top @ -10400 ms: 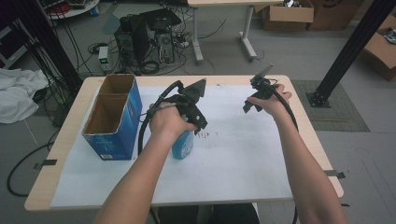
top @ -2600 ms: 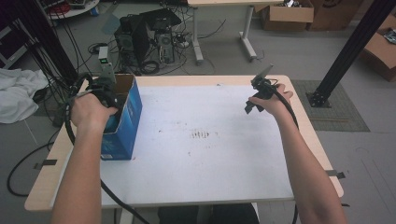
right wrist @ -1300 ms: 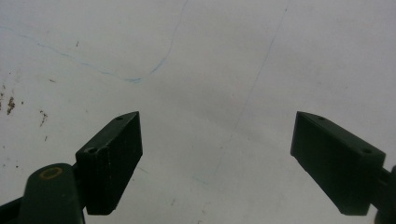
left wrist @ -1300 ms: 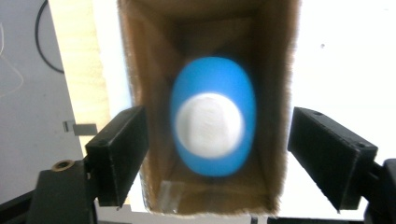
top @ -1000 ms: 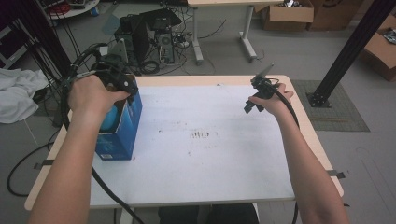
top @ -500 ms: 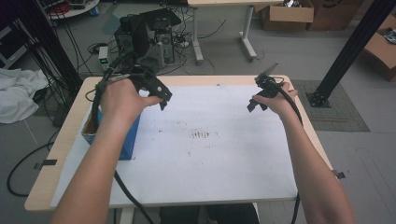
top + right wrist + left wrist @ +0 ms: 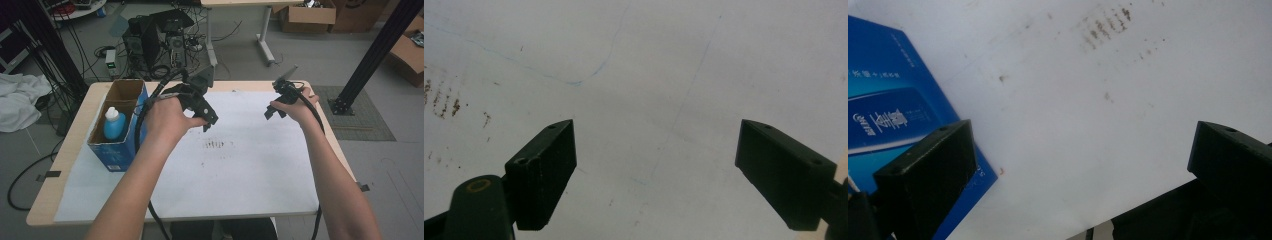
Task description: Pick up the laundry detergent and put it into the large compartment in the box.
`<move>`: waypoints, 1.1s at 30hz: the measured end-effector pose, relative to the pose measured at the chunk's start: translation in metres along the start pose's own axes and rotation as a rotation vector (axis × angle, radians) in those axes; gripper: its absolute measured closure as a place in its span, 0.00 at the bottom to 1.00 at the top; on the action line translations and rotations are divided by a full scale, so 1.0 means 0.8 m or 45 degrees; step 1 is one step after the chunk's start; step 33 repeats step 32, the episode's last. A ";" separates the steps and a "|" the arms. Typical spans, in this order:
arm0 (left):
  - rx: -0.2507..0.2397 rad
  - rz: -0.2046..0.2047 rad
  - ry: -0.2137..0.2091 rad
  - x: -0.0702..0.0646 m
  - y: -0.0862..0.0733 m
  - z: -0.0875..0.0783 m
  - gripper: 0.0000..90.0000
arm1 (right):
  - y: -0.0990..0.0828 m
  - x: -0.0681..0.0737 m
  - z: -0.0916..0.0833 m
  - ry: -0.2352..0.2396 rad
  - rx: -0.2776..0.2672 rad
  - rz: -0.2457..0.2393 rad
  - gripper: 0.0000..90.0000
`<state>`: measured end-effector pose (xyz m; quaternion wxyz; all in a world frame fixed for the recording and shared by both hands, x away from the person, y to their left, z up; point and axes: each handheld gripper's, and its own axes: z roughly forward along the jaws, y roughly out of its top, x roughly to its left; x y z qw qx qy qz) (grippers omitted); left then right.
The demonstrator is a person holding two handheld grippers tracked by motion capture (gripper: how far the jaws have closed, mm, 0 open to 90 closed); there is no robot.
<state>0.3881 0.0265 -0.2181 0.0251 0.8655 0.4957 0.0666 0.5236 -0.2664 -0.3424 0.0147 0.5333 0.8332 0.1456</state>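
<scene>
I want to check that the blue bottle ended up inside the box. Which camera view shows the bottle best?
The high view: the blue bottle stands upright inside the open blue box at the table's left edge, white cap up. The left gripper view catches just the box's blue printed side, and the right gripper view looks at the white table sheet.

Both forearms are showing bare, with no sleeves. Each hand-held gripper, left (image 7: 206, 121) and right (image 7: 270, 111), is looking black, with blocky jaws bearing small screw holes. Black cables (image 7: 145, 110) are trailing from both.
</scene>
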 end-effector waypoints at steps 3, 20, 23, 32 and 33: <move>-0.009 0.008 -0.002 -0.003 0.002 0.001 0.00 | 0.000 0.001 0.000 0.002 0.005 -0.013 0.19; -0.010 0.034 -0.006 -0.005 0.005 0.003 0.00 | 0.000 0.002 0.001 -0.004 0.010 -0.010 0.19; -0.008 0.039 -0.005 -0.005 0.005 0.004 0.00 | 0.000 0.002 0.001 -0.005 0.007 -0.002 0.19; -0.019 0.039 -0.016 -0.006 0.004 0.005 0.00 | 0.000 0.004 -0.001 -0.008 0.001 -0.014 0.19; -0.019 0.039 -0.016 -0.006 0.004 0.005 0.00 | 0.000 0.004 -0.001 -0.008 0.001 -0.014 0.19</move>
